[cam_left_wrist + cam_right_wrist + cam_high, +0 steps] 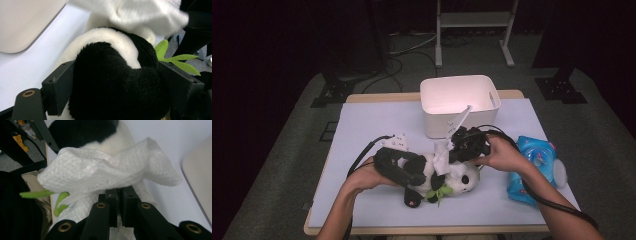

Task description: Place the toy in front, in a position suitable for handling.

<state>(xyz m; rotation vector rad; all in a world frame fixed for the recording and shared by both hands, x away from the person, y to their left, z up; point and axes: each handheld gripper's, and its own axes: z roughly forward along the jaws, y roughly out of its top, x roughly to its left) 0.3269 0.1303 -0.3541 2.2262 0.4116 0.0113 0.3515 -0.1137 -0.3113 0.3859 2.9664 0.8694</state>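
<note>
A black-and-white panda plush (pixel 462 179) lies on its side on the pale table, with green felt leaves (pixel 439 194) at its front. My left gripper (pixel 411 179) is shut on a black furry part of the panda (pixel 112 82), which bulges between the two pads (pixel 58 88). My right gripper (pixel 451 148) hovers just above the panda's body, shut on a crumpled white wipe (pixel 441 159). In the right gripper view the wipe (pixel 107 172) spreads out from the pressed-together jaws and drapes over the panda (pixel 95 132). The wipe (pixel 140 12) also hangs over the panda in the left gripper view.
A white plastic bin (pixel 459 102) stands just behind the hands, its inside hidden by glare. A blue pack of wipes (pixel 534 167) lies at the right, under the right forearm. The table's pale mat (pixel 367 125) stretches bare at the left and back.
</note>
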